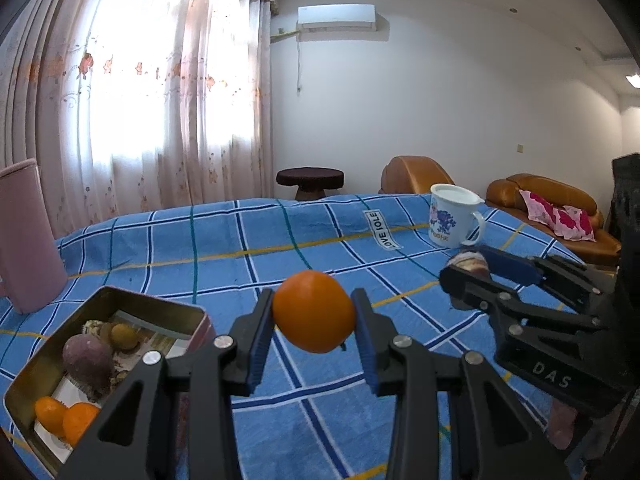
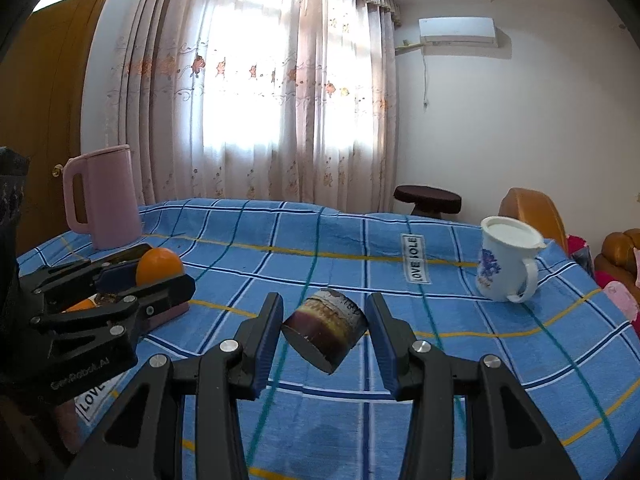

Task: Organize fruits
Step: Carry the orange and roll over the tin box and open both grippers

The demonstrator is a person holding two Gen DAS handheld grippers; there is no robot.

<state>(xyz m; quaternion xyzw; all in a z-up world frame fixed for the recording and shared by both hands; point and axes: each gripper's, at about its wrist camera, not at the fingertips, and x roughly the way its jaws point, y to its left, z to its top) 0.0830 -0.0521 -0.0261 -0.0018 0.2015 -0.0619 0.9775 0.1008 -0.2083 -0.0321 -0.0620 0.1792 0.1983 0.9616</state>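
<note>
Holding a round orange fruit [image 1: 314, 311] up in the air, the left gripper [image 1: 313, 320] has its two black fingers pressed on the fruit's sides. The fruit hangs above the blue checked cloth [image 1: 240, 248] that covers the table, just to the right of a gold metal tin with a pink outside [image 1: 192, 334]. Inside that tin lie a dull purple round fruit [image 1: 86, 358], a small brownish-yellow ball [image 1: 124, 335] and two orange pieces [image 1: 66, 418].

The right gripper [image 2: 324, 330] is squeezed on a short dark purple chunk with a flat cut end [image 2: 326, 330], tilted and lifted off the cloth. In the left wrist view this gripper sits off to the right, well apart from the tin.

Farther back on the cloth stand a white enamel mug with a blue picture [image 2: 508, 264] on the right and a tall pink jug with a handle [image 2: 102, 196] on the left.
</note>
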